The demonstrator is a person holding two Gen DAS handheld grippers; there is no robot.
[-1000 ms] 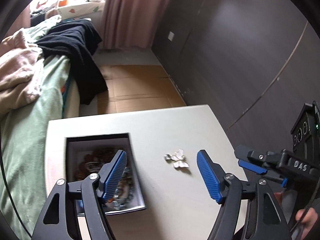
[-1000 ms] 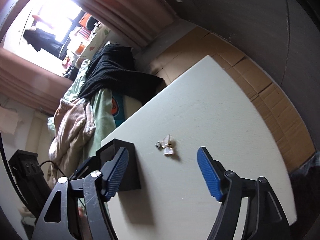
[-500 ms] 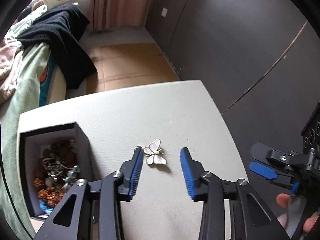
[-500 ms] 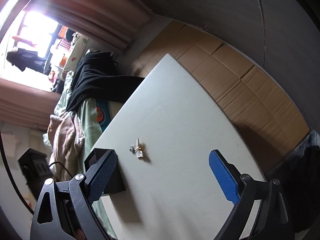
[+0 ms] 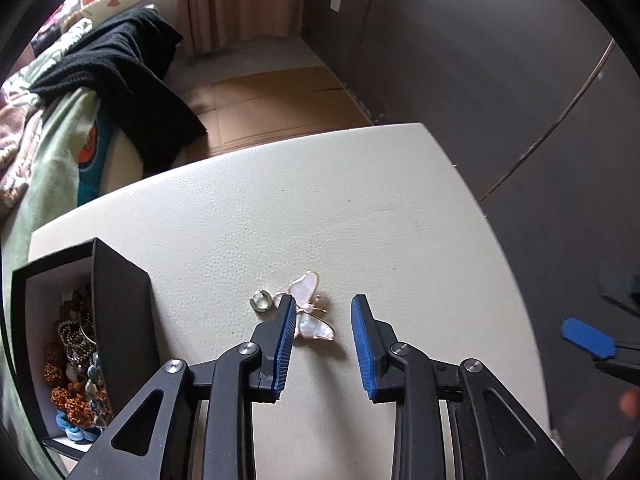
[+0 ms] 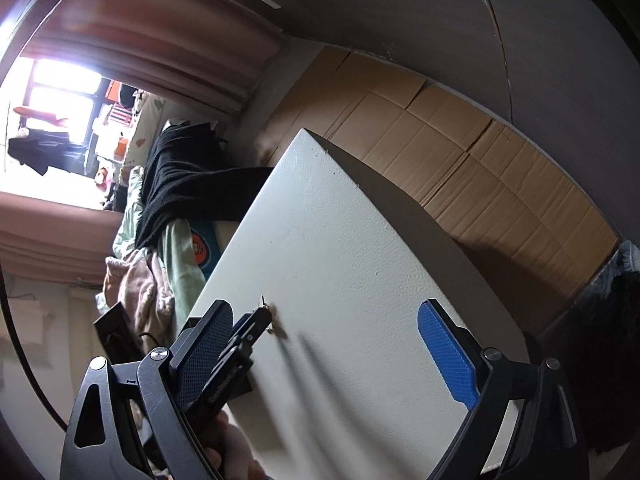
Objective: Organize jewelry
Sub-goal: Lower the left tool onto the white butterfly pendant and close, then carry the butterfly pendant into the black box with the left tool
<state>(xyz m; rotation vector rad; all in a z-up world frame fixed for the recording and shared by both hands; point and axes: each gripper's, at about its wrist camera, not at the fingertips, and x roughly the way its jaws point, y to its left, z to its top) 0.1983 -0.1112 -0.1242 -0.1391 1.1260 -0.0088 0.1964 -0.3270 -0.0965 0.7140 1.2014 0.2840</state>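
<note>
A pearl-white butterfly brooch (image 5: 310, 316) with gold edging lies on the cream table (image 5: 320, 208). Just to its left lies a small silver ring (image 5: 260, 303). My left gripper (image 5: 322, 299) hangs low over the brooch and its jaws are closing. The brooch sits between them, its left wing under the left pad, the right pad clear of it. A black box (image 5: 120, 320) at the left holds several bead bracelets. My right gripper (image 6: 326, 306) stands open wide above bare table, nothing between its fingers. In the right wrist view the left gripper's fingers (image 6: 256, 322) hide most of the brooch.
The table's far edge (image 5: 304, 140) and right edge drop to a floor laid with flat cardboard (image 5: 272, 100). A bed with a green cover (image 5: 60, 148) and a black garment (image 5: 120, 64) stands at the left. A dark wall (image 5: 480, 60) closes the right side.
My left gripper has sunk and moved right from the box to the brooch, its jaws narrowing around it. The right gripper has opened wider and rolled.
</note>
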